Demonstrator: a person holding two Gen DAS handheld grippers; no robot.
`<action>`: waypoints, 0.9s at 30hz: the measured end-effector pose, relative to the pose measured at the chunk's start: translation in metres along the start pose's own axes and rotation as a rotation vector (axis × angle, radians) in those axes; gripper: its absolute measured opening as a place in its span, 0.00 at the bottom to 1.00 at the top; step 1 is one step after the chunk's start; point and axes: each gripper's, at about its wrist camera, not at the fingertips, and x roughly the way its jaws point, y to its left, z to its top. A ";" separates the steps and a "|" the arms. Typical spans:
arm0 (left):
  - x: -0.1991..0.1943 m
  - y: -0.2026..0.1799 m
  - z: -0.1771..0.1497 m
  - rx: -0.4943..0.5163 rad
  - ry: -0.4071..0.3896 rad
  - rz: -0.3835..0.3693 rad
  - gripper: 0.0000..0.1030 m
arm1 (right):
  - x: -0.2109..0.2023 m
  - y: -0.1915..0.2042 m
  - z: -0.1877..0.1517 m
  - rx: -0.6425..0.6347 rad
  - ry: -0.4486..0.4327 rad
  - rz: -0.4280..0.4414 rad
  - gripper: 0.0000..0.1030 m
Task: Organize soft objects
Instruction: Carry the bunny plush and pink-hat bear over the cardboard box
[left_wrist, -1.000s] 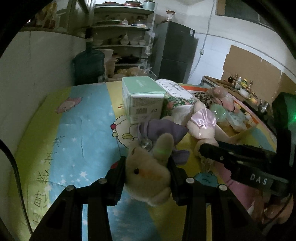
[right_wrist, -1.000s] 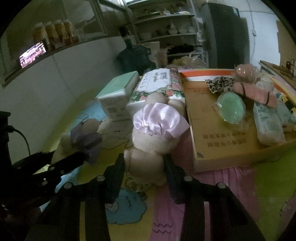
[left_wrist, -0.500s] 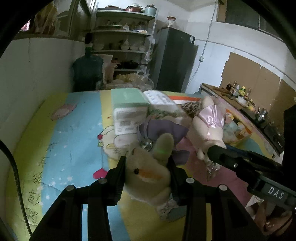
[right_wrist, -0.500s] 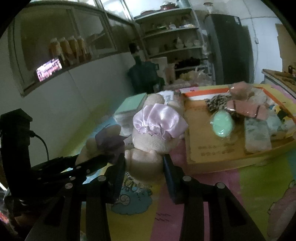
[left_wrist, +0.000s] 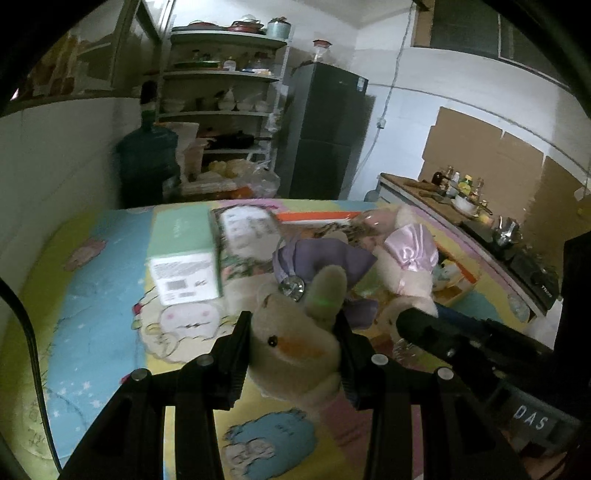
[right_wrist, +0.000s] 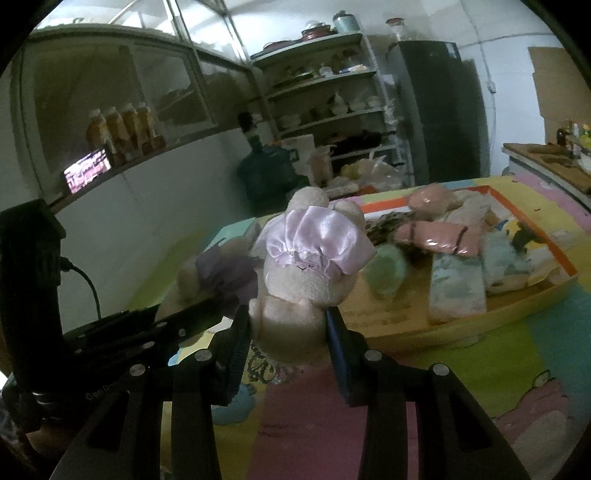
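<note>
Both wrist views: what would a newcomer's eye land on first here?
The two plush toys held up over the cartoon-print mat: the left gripper is clamped on a cream plush with a purple bow, and the right gripper on a plush in a pink satin dress. Behind them, to the right, a shallow cardboard tray holds more soft items.
</note>
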 end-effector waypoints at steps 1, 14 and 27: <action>0.001 -0.004 0.002 0.005 -0.003 -0.007 0.41 | -0.003 -0.004 0.002 0.002 -0.008 -0.006 0.40; 0.024 -0.059 0.025 0.033 -0.030 -0.084 0.41 | -0.034 -0.060 0.017 0.061 -0.076 -0.110 0.40; 0.069 -0.096 0.043 0.036 -0.003 -0.111 0.41 | -0.046 -0.119 0.035 0.107 -0.107 -0.193 0.40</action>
